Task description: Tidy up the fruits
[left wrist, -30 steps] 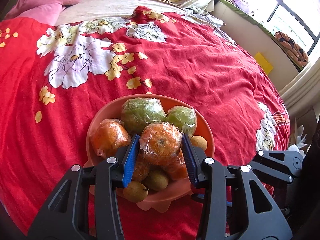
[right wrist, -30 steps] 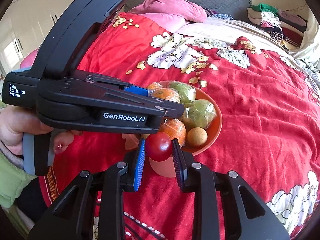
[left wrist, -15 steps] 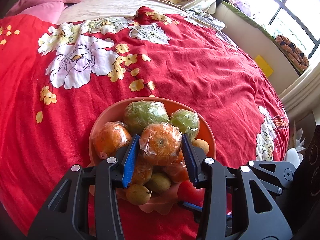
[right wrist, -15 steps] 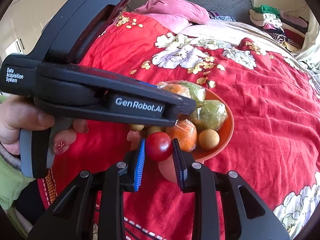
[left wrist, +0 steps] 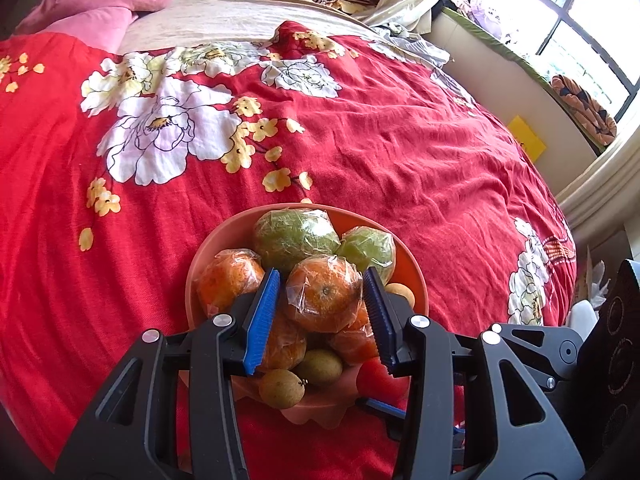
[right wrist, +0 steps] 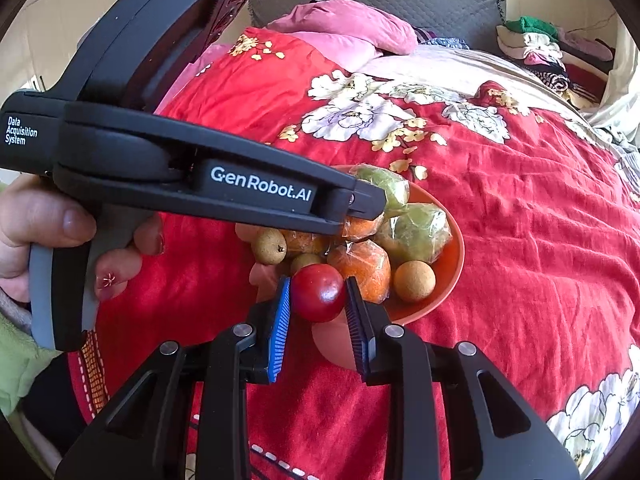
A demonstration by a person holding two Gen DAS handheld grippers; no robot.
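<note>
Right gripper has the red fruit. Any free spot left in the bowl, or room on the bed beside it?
The bowl is nearly full. The only bare patch shows at its near-right rim, around the small tan fruit. The wrapped oranges and green fruits crowd the rest. The red bedspread lies open beyond and right of the bowl. The left gripper blocks the near-left side; the right gripper holds the red fruit.

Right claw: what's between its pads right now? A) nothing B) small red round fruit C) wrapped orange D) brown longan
B: the right claw has its blue pads closed on a small red fruit, held just at the near edge of the orange bowl.
</note>
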